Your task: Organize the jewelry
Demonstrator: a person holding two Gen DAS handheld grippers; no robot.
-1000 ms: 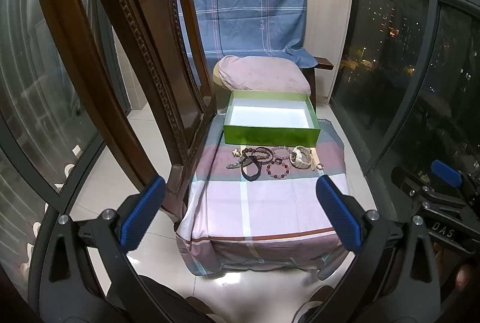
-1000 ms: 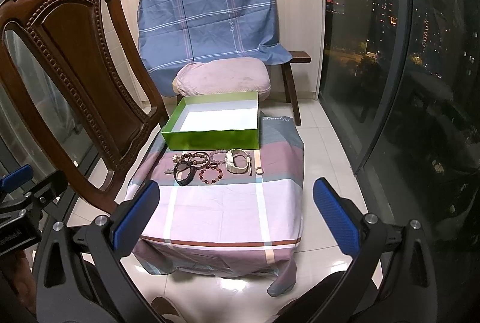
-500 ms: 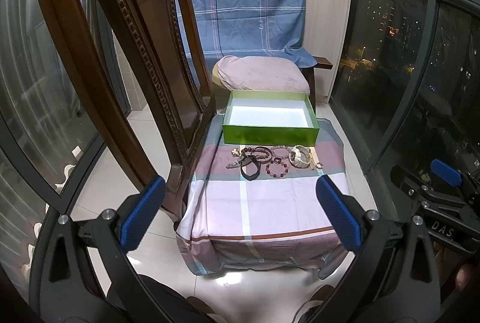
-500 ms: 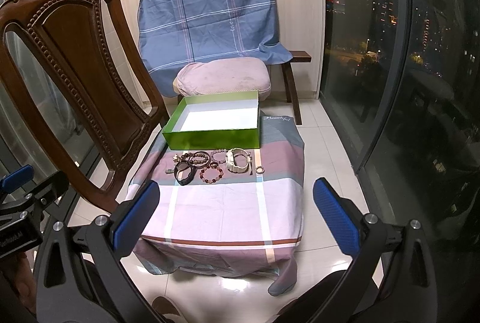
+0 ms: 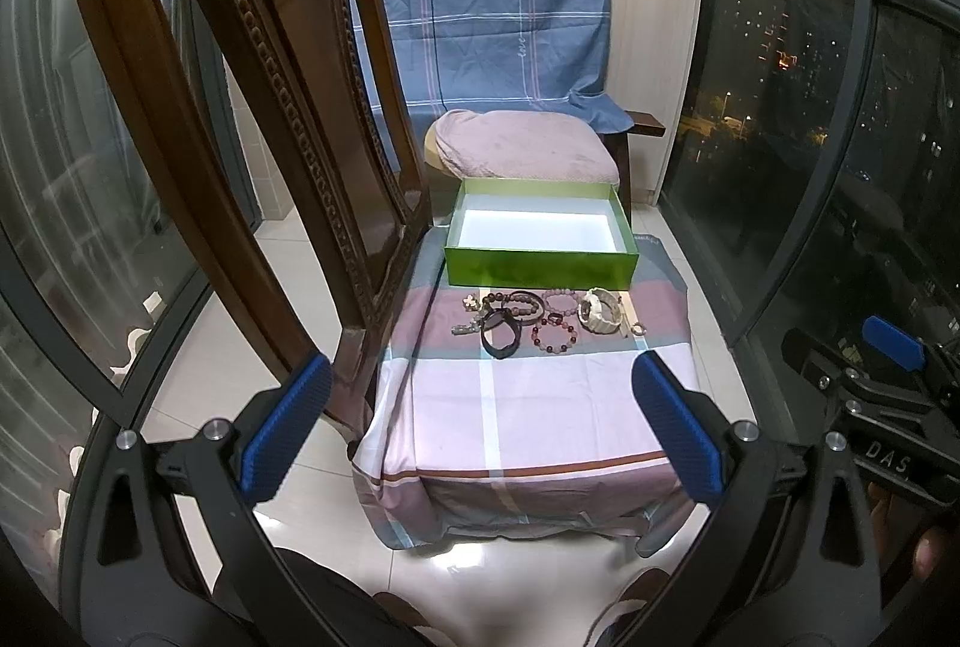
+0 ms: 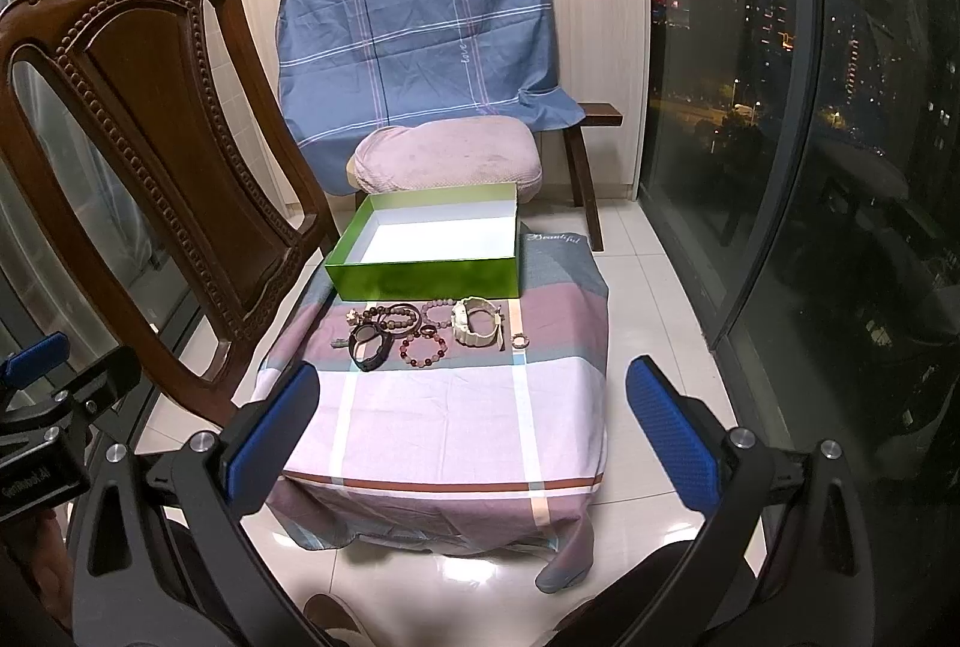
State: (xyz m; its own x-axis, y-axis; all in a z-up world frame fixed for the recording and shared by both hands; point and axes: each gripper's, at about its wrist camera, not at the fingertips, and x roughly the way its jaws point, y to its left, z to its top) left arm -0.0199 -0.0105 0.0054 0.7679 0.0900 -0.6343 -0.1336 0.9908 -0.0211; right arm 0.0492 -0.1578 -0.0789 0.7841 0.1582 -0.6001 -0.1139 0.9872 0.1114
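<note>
Several pieces of jewelry lie in a row on a cloth-covered low table [image 5: 540,407] [image 6: 456,425]: a black watch [image 5: 501,332] [image 6: 370,344], a red bead bracelet [image 5: 555,336] [image 6: 423,349], a cream watch [image 5: 602,314] [image 6: 478,325] and a small ring [image 5: 639,328] [image 6: 519,341]. An open green box [image 5: 540,269] [image 6: 429,278] with a white inside stands just behind them. My left gripper [image 5: 480,425] and right gripper [image 6: 471,425] are both open and empty, held well in front of the table.
A carved wooden chair [image 5: 240,107] [image 6: 150,155] stands at the table's left. Behind the box are a pink cushion [image 5: 528,146] [image 6: 447,155] and a blue plaid cloth [image 5: 492,17]. Dark glass windows [image 6: 810,137] run along the right. Tiled floor surrounds the table.
Both grippers have shifted very slightly; the table sits almost the same in view. Nothing was taken hold of.
</note>
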